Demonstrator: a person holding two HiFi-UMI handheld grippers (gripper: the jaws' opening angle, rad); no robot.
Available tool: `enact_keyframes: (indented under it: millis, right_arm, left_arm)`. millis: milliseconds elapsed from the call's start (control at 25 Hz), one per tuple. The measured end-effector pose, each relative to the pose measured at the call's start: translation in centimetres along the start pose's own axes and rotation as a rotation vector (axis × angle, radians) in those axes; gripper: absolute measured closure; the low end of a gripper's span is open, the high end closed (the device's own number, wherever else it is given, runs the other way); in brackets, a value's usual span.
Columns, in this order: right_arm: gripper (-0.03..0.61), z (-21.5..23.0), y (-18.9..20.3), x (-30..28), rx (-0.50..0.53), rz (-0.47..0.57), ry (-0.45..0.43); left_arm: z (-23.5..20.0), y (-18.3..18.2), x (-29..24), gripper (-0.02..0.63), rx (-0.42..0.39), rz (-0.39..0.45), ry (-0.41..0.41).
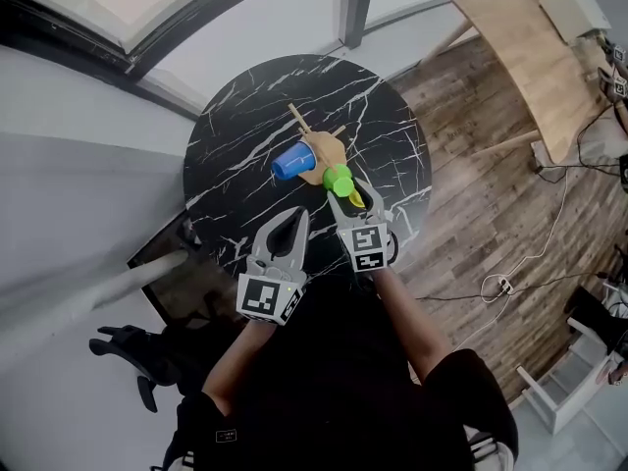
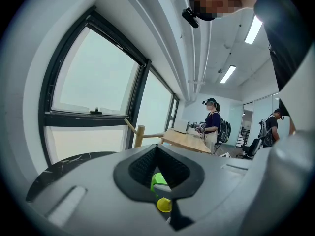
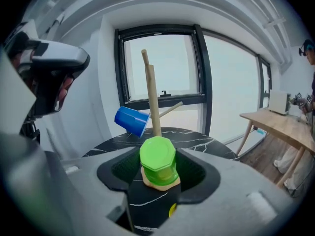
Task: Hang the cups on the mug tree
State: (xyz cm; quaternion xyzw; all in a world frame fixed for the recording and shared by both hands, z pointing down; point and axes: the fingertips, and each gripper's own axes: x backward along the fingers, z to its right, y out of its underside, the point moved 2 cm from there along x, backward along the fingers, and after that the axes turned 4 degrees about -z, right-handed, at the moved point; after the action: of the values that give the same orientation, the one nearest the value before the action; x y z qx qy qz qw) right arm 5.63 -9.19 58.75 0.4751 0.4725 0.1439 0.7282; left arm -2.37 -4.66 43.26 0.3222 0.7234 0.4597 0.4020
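Right claw point(image 1: 348, 196) on green cup point(image 3: 157, 161), marble table point(image 1: 245, 116), windows point(image 3: 157, 65)

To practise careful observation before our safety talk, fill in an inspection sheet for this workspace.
Surface: round black marble table.
Job's things: mug tree with blue cup hung; green cup low by its base; yellow cup beside the right gripper.
Clutter: nothing seen.
Grippers: left gripper tongs together, empty; right gripper tongs apart either side of the green cup, grip unclear.
Cables: white cable loose on the wood floor.
Surroundings: windows, wooden desk, people standing beyond.
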Motion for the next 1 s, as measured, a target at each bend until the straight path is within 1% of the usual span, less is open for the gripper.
enact_keyframes:
  millis: [360,560,840,1000]
  right_arm:
    - [0.351,0.1,1.2,-2.3,0.013,-0.058,-0.027]
    - [0.351,0.2,2.1,-3.0,0.021,-0.088,-0.033]
    - [0.351,0.2,2.5,-3.5,0.029,-0.104,-0.040]
    - [0.351,0.3,2.7,-3.9,0.027,-0.124,-0.047]
  left_arm:
    - [-0.7,0.9,-0.5,0.620,0.018,-0.003,-0.019]
    - [-0.7,0.2,-0.4,0.620,0.005,-0.014,-0.041]
    - [-0.8,0.9,-0.1,0.620,0.015,-0.011,-0.058]
    - [-0.6,0.4,-0.1,0.620,0.010,-0.015,-0.070]
